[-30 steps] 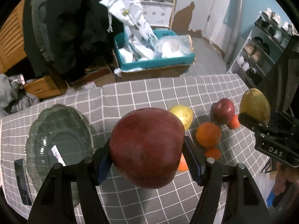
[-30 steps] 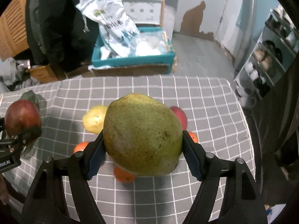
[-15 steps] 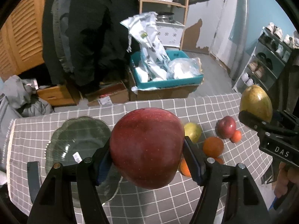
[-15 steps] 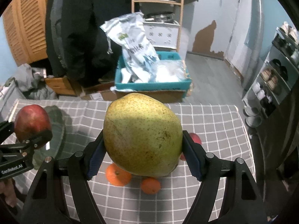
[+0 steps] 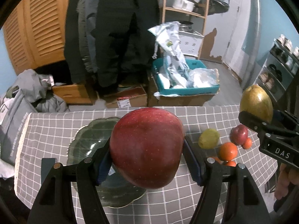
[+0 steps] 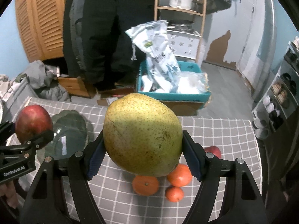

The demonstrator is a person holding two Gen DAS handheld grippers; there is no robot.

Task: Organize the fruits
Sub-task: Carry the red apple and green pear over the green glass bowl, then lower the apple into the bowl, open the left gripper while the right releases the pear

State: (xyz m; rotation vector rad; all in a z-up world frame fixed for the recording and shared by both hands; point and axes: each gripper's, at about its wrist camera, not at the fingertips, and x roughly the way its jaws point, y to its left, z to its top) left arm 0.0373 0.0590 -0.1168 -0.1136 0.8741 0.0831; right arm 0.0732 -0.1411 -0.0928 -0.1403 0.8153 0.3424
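Fruits not yet sorted: glass plate (image 5: 87,140) on bench (image 5: 46,130) holds none. Left gripper (image 5: 147,160) clenches red apple (image 5: 147,149) over plate; right gripper (image 6: 143,149) clenches pear (image 6: 143,136) right of plate. Loose oranges (image 6: 145,184) remain right of plate.

Red apple (image 5: 147,147), speckled pear (image 6: 143,135), both aloft

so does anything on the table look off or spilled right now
Nothing stands out. The red apple sits squarely in the left gripper, the pear in the right gripper. The glass plate lies flat, and the loose fruit rests on the checked cloth, nothing spilled.
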